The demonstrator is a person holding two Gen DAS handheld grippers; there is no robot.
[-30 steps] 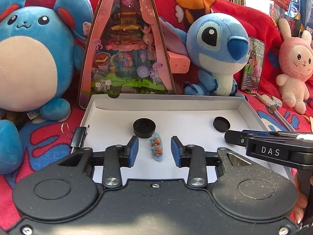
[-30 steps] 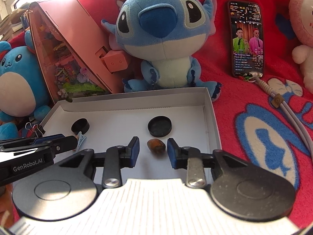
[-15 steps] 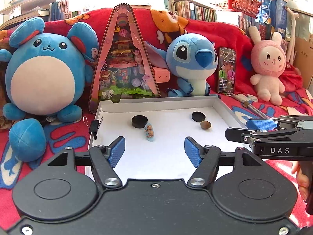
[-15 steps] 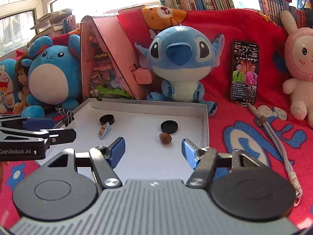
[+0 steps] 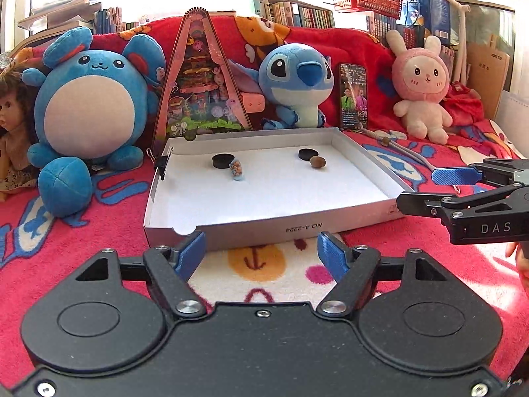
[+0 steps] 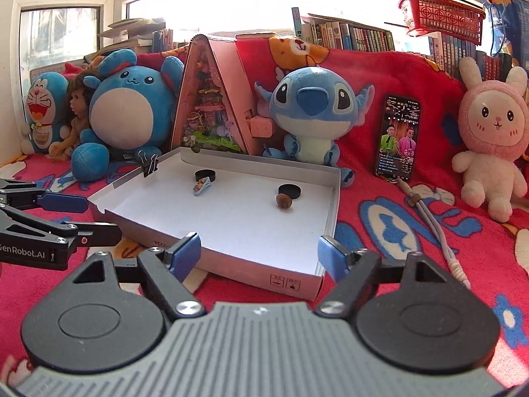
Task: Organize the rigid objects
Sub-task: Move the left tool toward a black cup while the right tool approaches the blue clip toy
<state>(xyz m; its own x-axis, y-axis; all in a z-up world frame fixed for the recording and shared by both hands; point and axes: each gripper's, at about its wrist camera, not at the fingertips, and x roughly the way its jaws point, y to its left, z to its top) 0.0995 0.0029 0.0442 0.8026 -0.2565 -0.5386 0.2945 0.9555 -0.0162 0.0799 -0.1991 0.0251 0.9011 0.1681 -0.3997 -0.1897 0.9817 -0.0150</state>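
Both grippers sit outside the white tray (image 5: 271, 228), off its near edge. Left gripper (image 5: 261, 253) has its jaws released and empty – they have just been opening, nothing between them but blanket. Right gripper (image 6: 259, 253) is the same: jaws released, just been opening, only the tray's near corner showing in the gap, pads not pressing on it.

Step in hand, as I judge it: a placing step looks finished, hands clear of the tray. Four small things lie on the tray floor.

Left wrist view, tray as the clock:
- bear clip (image 5: 236, 169) at about 11 o'clock, touching or just beside the left black disc (image 5: 223, 160)
- brown nut (image 5: 317, 162) at about 1 o'clock, just beside the right black disc (image 5: 308, 154)

So each item is paired with a disc – whether that is the final layout I cannot tell.

Bear clip: long and thin, lying flat, long axis near 12-to-6 in the left view, tilted slightly toward 11; which end is the front is too small to tell. Nut is roundish, no clear axis.

Next move, if any remains: reach back in over the near wall, jaws across the clip's short side, low enough to clear the disc.
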